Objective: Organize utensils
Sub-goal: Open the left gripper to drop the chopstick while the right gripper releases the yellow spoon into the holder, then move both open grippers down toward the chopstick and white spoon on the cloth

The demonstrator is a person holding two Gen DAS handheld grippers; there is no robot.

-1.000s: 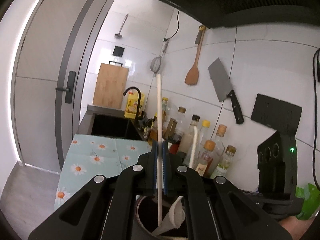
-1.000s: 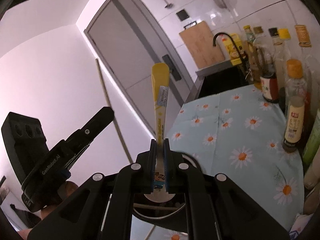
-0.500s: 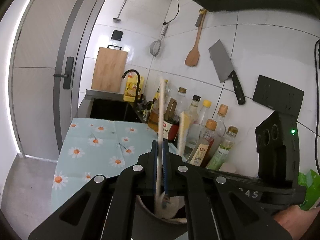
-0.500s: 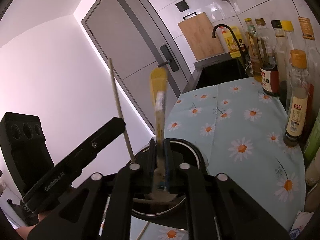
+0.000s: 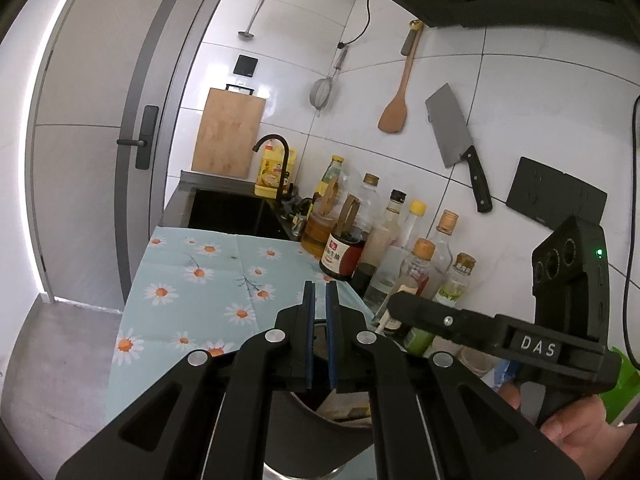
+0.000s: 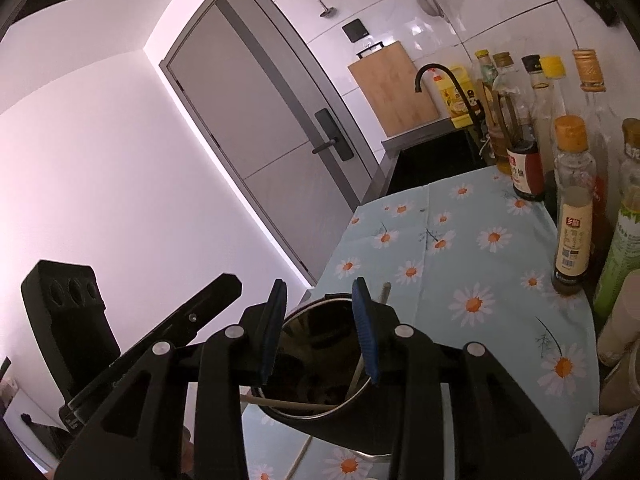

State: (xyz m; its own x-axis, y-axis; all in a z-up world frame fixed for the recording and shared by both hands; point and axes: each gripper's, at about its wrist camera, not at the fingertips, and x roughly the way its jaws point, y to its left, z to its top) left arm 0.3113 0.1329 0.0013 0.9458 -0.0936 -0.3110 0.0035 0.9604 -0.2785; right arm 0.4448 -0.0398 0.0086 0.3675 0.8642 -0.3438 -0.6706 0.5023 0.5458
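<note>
A dark round metal holder (image 6: pixel 332 300) stands on the daisy-print cloth right below both grippers. My right gripper (image 6: pixel 320 320) hangs over its mouth, jaws opening, nothing between the blue pads. Inside, a pale chopstick (image 6: pixel 288 402) lies across the rim and a grey-tipped handle (image 6: pixel 385 292) leans on the far side. My left gripper (image 5: pixel 320 304) hovers over the same holder (image 5: pixel 316 436); its jaws are opening, with a narrow empty gap. Tan utensil ends (image 5: pixel 344 404) show in the holder. One of the right gripper's fingers (image 5: pixel 440 320) reaches in from the right, held by a hand (image 5: pixel 580 440).
Several sauce and oil bottles (image 5: pixel 404 240) line the tiled wall on the right. A black sink (image 5: pixel 232 212) with a faucet lies beyond the cloth (image 5: pixel 192 280). A cleaver (image 5: pixel 456 136), wooden spatula and strainer hang on the wall. A grey door stands at the left.
The left gripper let go of the long chopstick and the right gripper released the yellow spoon; both dropped into the holder. Both sets of jaws have spread, the right far more.
</note>
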